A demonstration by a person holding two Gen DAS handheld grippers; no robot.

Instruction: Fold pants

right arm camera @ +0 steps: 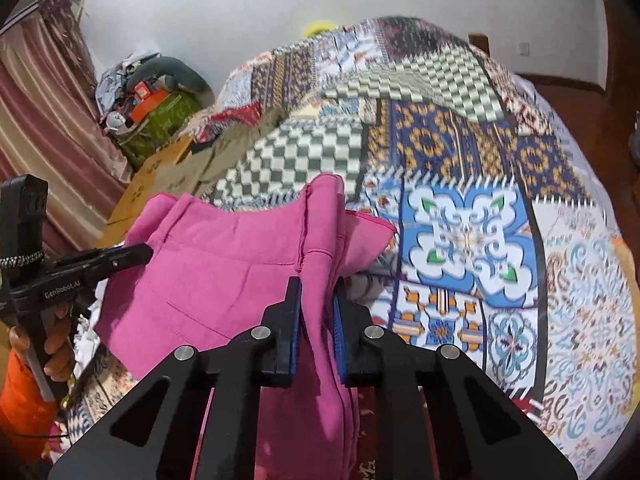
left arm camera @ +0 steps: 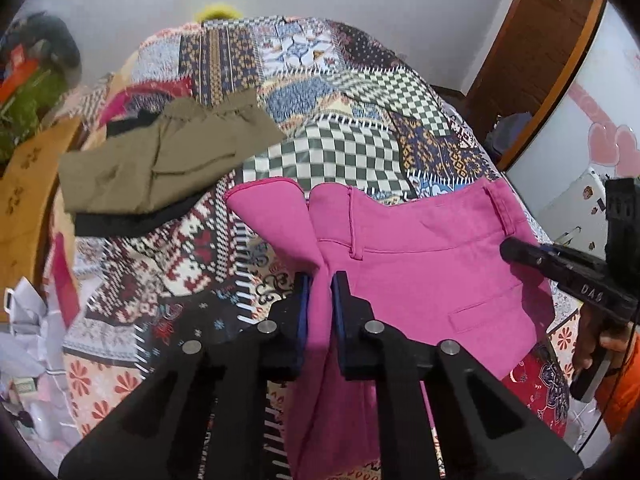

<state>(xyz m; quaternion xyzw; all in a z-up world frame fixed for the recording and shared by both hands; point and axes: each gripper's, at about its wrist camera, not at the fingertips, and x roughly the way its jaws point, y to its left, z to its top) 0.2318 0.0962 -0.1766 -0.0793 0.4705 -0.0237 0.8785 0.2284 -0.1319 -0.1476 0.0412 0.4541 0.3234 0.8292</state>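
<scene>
The pink pants [left arm camera: 420,264] hung lifted above the near part of the bed, stretched between the two grippers at the waistband. The cloth was a bright magenta, matte and fairly thick, with a stitched waistband, belt loops [left arm camera: 498,210] and a welt pocket [left arm camera: 486,308] showing on the seat panel. One waistband corner had flopped forward into a rounded flap [left arm camera: 272,208] at the left of the left wrist view; the rest of the fabric fell in a loose fold below the fingers, out of the frame.

The left gripper [left arm camera: 320,280] had its fingers narrowed onto a bunched ridge of the waistband, the blue pads [left arm camera: 305,296] pressing the cloth from both sides. The right gripper [right arm camera: 316,284] was likewise clamped on a vertical fold of the waistband at the other end; in the left wrist view its black tip met the cloth at the far right edge of the pants.

Beneath lay a patchwork bedspread [left arm camera: 344,148] of checks, florals and blue-orange tiles. Farther left on it rested folded olive-brown trousers [left arm camera: 160,164] atop a black garment [left arm camera: 120,222]. A cardboard box [left arm camera: 24,184] stood at the left beside the bed, with a green bag [right arm camera: 160,128] beyond it against the white wall [right arm camera: 192,16].
</scene>
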